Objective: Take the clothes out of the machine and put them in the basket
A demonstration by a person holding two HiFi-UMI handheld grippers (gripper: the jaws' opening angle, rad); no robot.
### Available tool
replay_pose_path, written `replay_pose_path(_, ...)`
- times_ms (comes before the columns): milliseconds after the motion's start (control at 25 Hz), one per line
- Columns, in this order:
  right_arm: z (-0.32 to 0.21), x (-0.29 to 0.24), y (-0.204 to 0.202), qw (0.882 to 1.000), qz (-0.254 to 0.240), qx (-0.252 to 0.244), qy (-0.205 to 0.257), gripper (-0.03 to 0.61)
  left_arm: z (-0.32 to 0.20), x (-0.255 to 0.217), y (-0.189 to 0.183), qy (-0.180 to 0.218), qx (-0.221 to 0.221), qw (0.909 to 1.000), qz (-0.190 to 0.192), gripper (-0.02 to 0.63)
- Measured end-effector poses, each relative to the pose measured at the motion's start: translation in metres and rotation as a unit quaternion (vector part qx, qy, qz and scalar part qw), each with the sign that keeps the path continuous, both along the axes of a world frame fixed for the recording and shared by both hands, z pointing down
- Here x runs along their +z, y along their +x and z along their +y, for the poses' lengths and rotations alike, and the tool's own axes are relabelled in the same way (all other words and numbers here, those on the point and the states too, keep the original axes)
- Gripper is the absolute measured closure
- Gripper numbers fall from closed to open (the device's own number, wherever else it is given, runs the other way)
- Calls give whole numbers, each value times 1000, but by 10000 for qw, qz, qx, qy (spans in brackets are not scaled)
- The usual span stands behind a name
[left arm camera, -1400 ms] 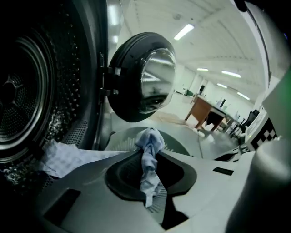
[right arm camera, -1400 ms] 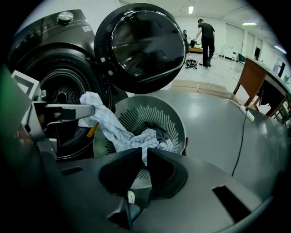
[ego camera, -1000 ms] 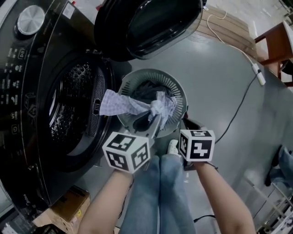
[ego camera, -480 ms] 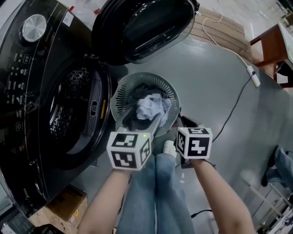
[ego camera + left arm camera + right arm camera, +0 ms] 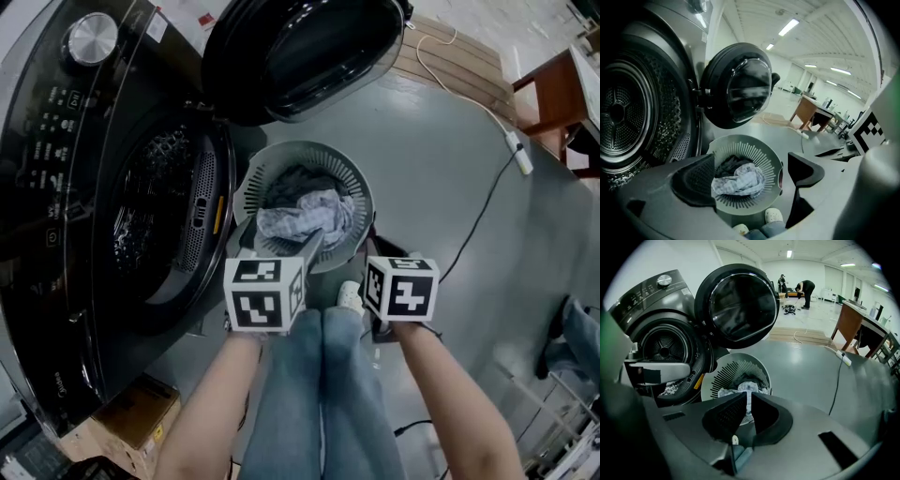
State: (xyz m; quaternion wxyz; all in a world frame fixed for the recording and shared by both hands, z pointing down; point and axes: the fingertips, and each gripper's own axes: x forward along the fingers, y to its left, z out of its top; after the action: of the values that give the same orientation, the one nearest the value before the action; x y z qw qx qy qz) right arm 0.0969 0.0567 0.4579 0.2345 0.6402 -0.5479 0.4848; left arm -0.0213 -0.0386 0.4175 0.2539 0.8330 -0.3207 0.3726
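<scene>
A black front-loading washing machine [image 5: 84,187] stands at the left with its round door [image 5: 300,52] swung open and its drum [image 5: 623,117] showing no clothes. On the floor in front sits a round grey slatted basket [image 5: 352,178]. A light checked cloth [image 5: 305,214] lies in it on top of dark clothes [image 5: 292,183]. My left gripper [image 5: 278,242] hovers over the basket's near rim. Its jaws are opening and nothing is between them; the cloth [image 5: 738,183] lies loose below. Beside it, my right gripper [image 5: 372,251] is shut and empty.
The person's jeans and white shoes [image 5: 352,300] are right behind the basket. A white cable with a power strip [image 5: 520,155] runs across the grey floor at the right. A wooden table [image 5: 562,89] stands far right, and a cardboard box [image 5: 131,417] sits by the machine's base.
The checked cloth, first stretched from the machine's opening to the basket in my left gripper, now lies bunched in the basket. The left jaws have opened and drawn back. The right gripper barely moved.
</scene>
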Motion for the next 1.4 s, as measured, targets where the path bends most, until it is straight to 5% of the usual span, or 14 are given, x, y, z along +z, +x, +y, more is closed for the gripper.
replay_pose_path(640, 14, -149, -32, 9983, 377, -432, 91, 549, 24, -108, -40, -153, 39, 9997, -192, 152)
replay_pose_path(960, 22, -225, -39, 9986, 400, -221, 269, 549, 43, -177, -55, 52, 540, 9980, -319, 152)
replay_pose_path(1240, 20, -292, -54, 9951, 645, -488, 566, 572, 39, -238, -71, 212, 544, 9983, -18, 153)
replay_pose_path(1400, 20, -333, -81, 9948, 163, -557, 839, 575, 33, -281, -80, 424, 445, 9977, 301, 163)
